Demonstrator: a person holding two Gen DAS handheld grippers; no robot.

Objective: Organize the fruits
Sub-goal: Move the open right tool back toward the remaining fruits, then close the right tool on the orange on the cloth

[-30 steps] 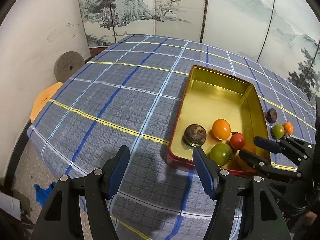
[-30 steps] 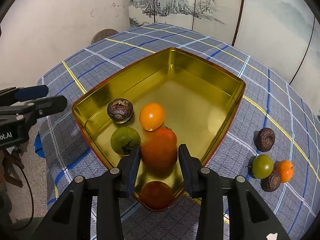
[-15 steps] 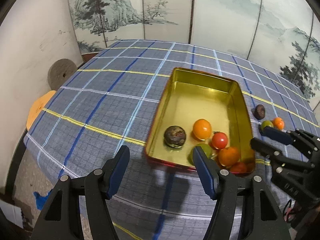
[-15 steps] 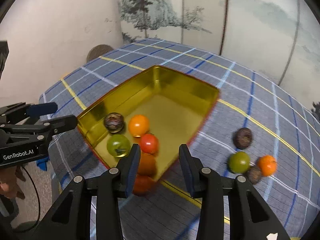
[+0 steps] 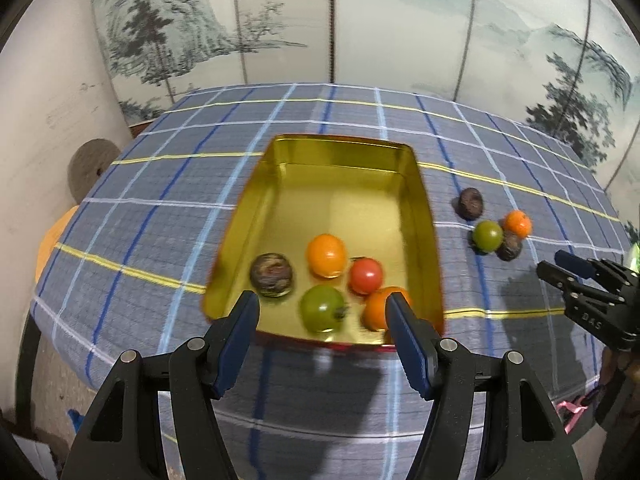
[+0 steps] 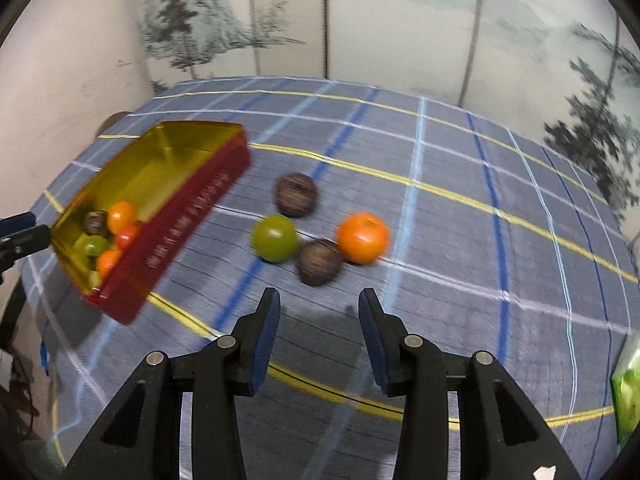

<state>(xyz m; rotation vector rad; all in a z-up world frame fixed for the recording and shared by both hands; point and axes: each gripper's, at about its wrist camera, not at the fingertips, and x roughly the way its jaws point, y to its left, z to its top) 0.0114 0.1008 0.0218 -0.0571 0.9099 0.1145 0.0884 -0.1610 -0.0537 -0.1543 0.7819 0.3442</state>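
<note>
A gold tin (image 5: 416,208) with red outer walls (image 6: 180,228) sits on the checked tablecloth. It holds several fruits: a brown one (image 5: 271,274), an orange one (image 5: 326,255), a red one (image 5: 365,276), a green one (image 5: 322,307) and another orange one (image 5: 376,308). Four fruits lie loose on the cloth: two brown (image 6: 295,194) (image 6: 320,262), a green one (image 6: 274,238) and an orange one (image 6: 362,237). My left gripper (image 5: 322,312) is open at the tin's near edge. My right gripper (image 6: 319,300) is open and empty just short of the loose fruits.
The table's left edge drops off near a white wall with a grey disc (image 5: 86,168) and an orange stool (image 5: 52,240). A painted folding screen (image 5: 332,20) stands behind the table. A green packet (image 6: 626,396) lies at the far right.
My right gripper let go of the orange fruit in the tin, pulled back and swung right to face the loose fruits. My left gripper shifted right, now centred on the tin.
</note>
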